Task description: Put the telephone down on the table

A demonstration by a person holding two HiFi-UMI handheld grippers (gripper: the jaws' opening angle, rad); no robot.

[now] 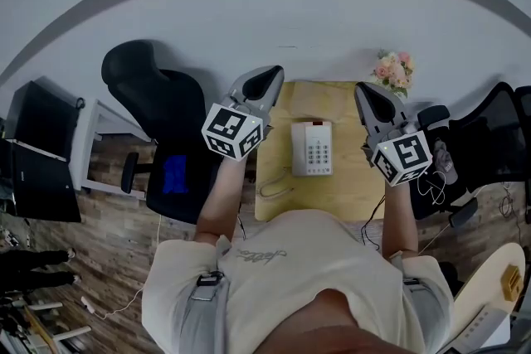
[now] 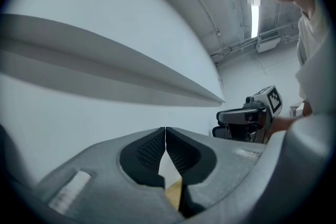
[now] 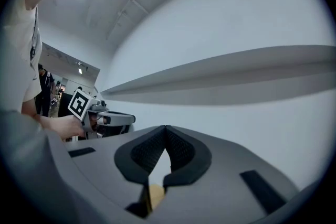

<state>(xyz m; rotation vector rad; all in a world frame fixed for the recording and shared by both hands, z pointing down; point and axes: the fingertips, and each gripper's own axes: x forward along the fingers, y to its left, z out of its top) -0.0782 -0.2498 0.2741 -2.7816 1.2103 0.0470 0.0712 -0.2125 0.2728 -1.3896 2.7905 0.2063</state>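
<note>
Head view: left tongs [image 1: 270, 75], right tongs [image 1: 366, 92] both closed, empty; telephone [image 1: 312, 147] on table [image 1: 353, 188].

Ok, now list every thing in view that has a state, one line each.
White push-button telephone: lying flat on the table, not gripped.
Light wooden table: bearing the telephone.
Left gripper: fingers shut, empty, clear of the telephone.
Right gripper: fingers shut, empty, clear of the telephone.
Pink flower bunch: upright by the table's far right corner.
Black office chair: unoccupied, left of the table.
</note>
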